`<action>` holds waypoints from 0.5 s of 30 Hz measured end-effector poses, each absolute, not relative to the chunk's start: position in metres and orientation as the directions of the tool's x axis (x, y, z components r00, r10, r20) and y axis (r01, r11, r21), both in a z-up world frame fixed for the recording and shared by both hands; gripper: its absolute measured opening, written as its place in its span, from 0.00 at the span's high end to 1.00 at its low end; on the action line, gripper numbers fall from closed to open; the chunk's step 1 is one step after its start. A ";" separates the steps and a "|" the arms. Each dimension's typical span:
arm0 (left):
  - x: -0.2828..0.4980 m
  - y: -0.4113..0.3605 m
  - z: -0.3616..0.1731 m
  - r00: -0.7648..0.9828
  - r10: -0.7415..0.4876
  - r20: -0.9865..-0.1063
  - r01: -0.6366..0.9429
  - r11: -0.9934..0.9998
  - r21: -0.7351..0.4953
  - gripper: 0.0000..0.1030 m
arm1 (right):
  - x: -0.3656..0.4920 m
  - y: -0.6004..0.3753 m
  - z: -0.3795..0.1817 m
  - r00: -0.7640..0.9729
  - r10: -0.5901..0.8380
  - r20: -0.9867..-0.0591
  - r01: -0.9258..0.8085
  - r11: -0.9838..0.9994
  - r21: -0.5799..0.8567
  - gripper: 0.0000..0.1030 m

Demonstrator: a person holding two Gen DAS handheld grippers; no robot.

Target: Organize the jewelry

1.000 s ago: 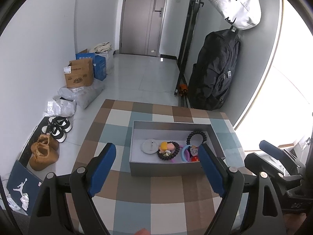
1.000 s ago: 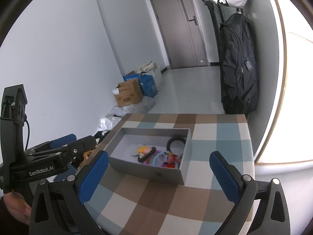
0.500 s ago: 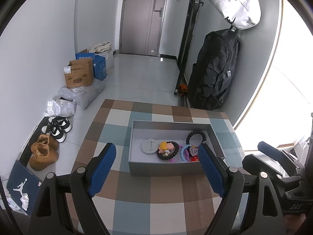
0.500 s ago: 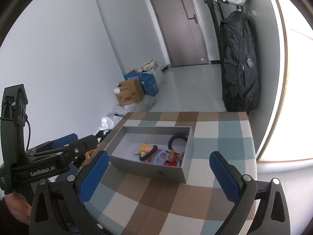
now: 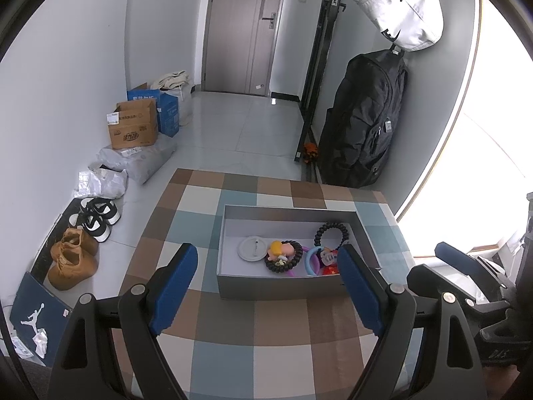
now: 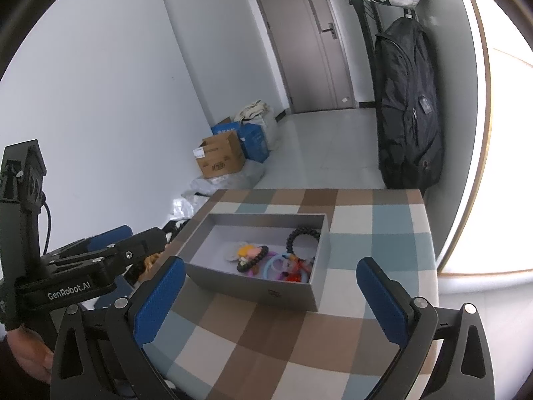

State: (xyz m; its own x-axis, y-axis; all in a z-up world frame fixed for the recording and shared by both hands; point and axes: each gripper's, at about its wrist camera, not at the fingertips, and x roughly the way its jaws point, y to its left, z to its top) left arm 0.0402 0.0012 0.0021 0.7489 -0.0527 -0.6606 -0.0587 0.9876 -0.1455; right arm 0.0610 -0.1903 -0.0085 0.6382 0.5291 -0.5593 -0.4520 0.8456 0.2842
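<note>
- Nearest us, our left gripper [image 5: 266,286] hangs with its jaws spread wide and nothing between them; our right gripper [image 6: 268,295] is likewise spread and empty.
- Straight ahead of both, just past the fingertips, sits the grey box [image 5: 283,288] on the checked table [image 5: 226,360], its long side running across us.
- Inside, the jewelry pile [image 5: 293,256] lies toward the right half, ahead of the left gripper's right finger.
- We judge both grippers about equally near.

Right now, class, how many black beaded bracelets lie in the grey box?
2: one black beaded bracelet near the far right corner, another mid-box around a small doll. Others may hide in the pile.
</note>
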 end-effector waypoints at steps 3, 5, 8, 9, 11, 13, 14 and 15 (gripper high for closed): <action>0.040 0.002 0.002 0.747 -0.056 -0.662 -0.057 0.987 -0.148 0.20 | 0.061 -0.191 -0.009 0.637 0.532 -0.558 -0.453 0.844 0.288 0.00; 0.041 0.001 0.002 0.746 -0.057 -0.664 -0.055 0.988 -0.147 0.20 | 0.061 -0.191 -0.009 0.638 0.530 -0.559 -0.452 0.845 0.285 0.00; 0.041 0.002 0.001 0.744 -0.067 -0.665 -0.051 0.987 -0.156 0.20 | 0.061 -0.191 -0.009 0.636 0.531 -0.559 -0.452 0.844 0.287 0.00; 0.041 0.002 0.001 0.744 -0.067 -0.665 -0.051 0.986 -0.157 0.20 | 0.061 -0.191 -0.009 0.636 0.531 -0.559 -0.452 0.844 0.287 0.00; 0.041 0.002 0.001 0.743 -0.071 -0.665 -0.049 0.986 -0.160 0.20 | 0.061 -0.191 -0.009 0.637 0.530 -0.560 -0.452 0.845 0.286 0.00; 0.041 0.003 0.001 0.743 -0.072 -0.666 -0.050 0.985 -0.163 0.20 | 0.060 -0.191 -0.009 0.638 0.529 -0.559 -0.450 0.846 0.287 0.00; 0.041 0.003 0.001 0.742 -0.074 -0.666 -0.047 0.986 -0.163 0.20 | 0.061 -0.191 -0.009 0.638 0.532 -0.557 -0.452 0.844 0.288 0.00; 0.041 0.003 0.001 0.742 -0.078 -0.666 -0.045 0.985 -0.164 0.20 | 0.060 -0.192 -0.009 0.638 0.533 -0.555 -0.453 0.843 0.289 0.00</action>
